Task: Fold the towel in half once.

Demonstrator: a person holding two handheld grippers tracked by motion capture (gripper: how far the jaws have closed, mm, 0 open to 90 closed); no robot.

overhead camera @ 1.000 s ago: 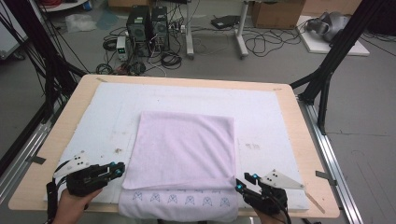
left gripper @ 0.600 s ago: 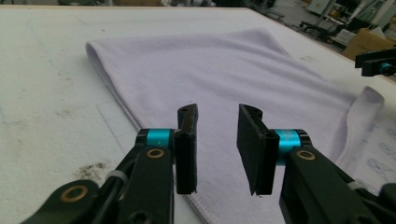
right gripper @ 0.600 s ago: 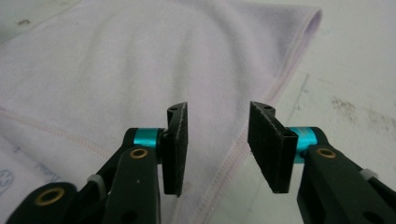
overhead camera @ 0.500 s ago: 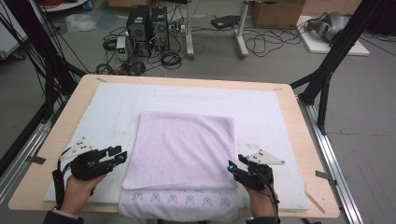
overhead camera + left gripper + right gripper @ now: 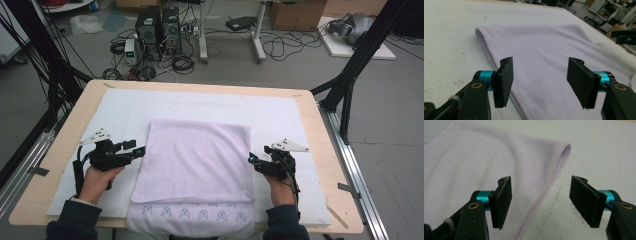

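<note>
Claws, left (image 5: 138,150) and right (image 5: 251,160), gape wide, flanking the folded towel (image 5: 197,160).

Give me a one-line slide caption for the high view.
Two open hand-held grippers, left and right, flank a folded lilac towel on a white-covered table.

No readable text; towel's (image 5: 195,162) hem marks perhaps mere pattern.

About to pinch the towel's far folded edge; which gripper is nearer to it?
Left, slightly. The left gripper sits at the towel's left side edge, farther up the table; the right gripper at its right edge, a little nearer the person.
</note>
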